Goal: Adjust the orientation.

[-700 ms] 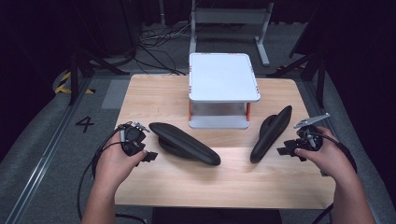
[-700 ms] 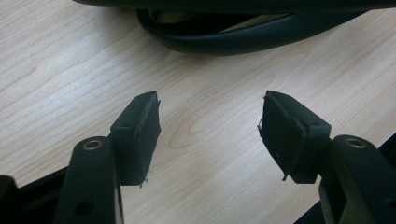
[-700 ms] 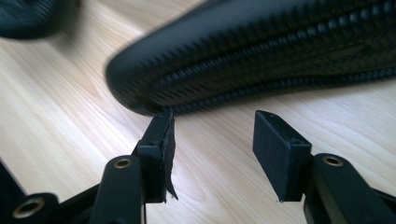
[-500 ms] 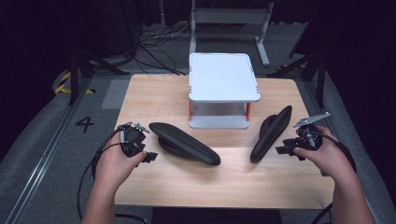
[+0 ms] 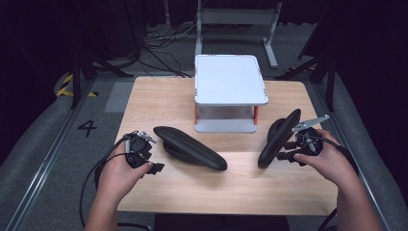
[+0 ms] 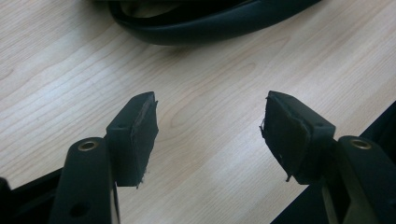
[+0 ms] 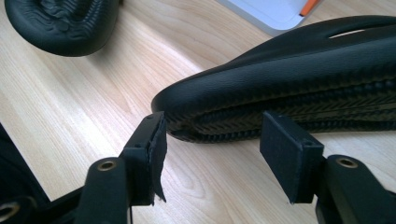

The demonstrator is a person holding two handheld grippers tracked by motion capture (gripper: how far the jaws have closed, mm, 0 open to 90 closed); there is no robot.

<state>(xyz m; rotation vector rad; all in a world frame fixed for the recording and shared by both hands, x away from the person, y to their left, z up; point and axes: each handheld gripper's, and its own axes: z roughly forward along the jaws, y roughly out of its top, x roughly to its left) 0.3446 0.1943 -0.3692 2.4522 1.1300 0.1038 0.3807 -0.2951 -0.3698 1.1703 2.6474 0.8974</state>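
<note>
Two black slippers lie on the wooden table (image 5: 159, 101). The left slipper (image 5: 190, 147) rests flat and slants from upper left to lower right. My left gripper (image 5: 153, 167) is beside its near end, open, with bare wood between the pads (image 6: 135, 135); the slipper's edge (image 6: 210, 23) lies just ahead. The right slipper (image 5: 279, 137) stands tilted on its edge. My right gripper (image 5: 285, 151) is at its near end, open. In the right gripper view the slipper's sole and rim (image 7: 289, 84) reach between the jaw tips (image 7: 212, 140), and the pads are apart from it.
A white two-level stand (image 5: 231, 79) with orange posts sits at the back middle of the table, just behind both slippers. Bare wood stretches along the front edge between my hands. Cables and a metal frame lie on the floor beyond the table.
</note>
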